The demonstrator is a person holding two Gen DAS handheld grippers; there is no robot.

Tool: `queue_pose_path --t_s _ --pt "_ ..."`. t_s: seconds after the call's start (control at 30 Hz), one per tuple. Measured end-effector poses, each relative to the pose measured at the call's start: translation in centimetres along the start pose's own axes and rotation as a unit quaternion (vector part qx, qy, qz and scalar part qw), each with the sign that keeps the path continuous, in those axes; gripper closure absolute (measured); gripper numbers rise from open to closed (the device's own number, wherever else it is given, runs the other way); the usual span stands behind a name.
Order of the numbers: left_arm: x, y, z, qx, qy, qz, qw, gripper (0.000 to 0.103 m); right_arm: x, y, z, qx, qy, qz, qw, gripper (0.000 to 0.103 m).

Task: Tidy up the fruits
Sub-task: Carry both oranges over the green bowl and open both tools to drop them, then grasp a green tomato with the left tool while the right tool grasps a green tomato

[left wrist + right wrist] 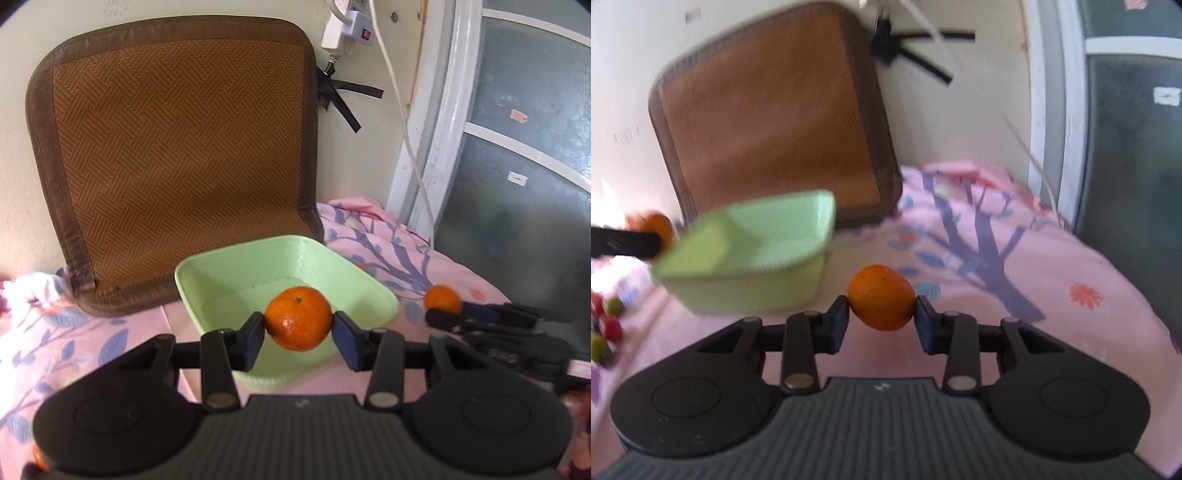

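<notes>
My left gripper (pixel 298 334) is shut on an orange tangerine (pixel 298 317) and holds it over the near part of a light green square bowl (pixel 229 269), whose visible inside is bare. My right gripper (pixel 882 317) is shut on a second tangerine (pixel 881 297) above the pink cloth, to the right of the bowl (pixel 753 254). The right gripper with its tangerine (pixel 441 298) shows at the right of the left wrist view. The left gripper's tangerine (pixel 655 227) shows at the left edge of the right wrist view, blurred.
A brown woven cushion (pixel 177 147) leans on the wall behind the bowl. A pink flowered cloth (pixel 1015 266) covers the surface. Small red and green fruits (pixel 605 332) lie at the far left. A window frame (pixel 443 129) and a white cable (pixel 402 122) stand at the right.
</notes>
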State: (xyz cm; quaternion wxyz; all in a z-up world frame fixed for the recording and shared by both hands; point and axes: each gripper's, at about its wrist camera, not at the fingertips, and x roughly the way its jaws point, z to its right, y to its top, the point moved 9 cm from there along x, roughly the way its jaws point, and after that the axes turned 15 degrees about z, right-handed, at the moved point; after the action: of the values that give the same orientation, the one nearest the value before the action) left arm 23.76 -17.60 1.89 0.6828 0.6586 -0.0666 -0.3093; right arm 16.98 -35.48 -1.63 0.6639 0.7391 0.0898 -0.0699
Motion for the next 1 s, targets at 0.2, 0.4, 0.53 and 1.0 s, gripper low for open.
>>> queue_pose_path --t_s 0.2,0.4,0.53,1.0 --pt "3.4 -0.9 -1.3 -0.013 0.020 -0.032 0.9992 0.061 2.3 3.7 -3.6 0.020 0.050 0.048 0.997 0.062" --pt "3.0 -1.6 -2.1 -0.007 0.037 -0.030 0.9988 0.038 5.0 2.4 -5.4 0.009 0.067 0.024 0.997 0.060" --pt "-0.6 0.1 -3.2 -0.015 0.046 0.004 0.9988 0.038 4.4 2.4 -5.5 0.006 0.069 0.038 0.997 0.058" --pt "-24.0 -6.5 -16.9 -0.094 0.265 0.043 0.9587 0.038 -0.1 2.7 -6.5 0.053 0.073 0.072 0.993 0.057"
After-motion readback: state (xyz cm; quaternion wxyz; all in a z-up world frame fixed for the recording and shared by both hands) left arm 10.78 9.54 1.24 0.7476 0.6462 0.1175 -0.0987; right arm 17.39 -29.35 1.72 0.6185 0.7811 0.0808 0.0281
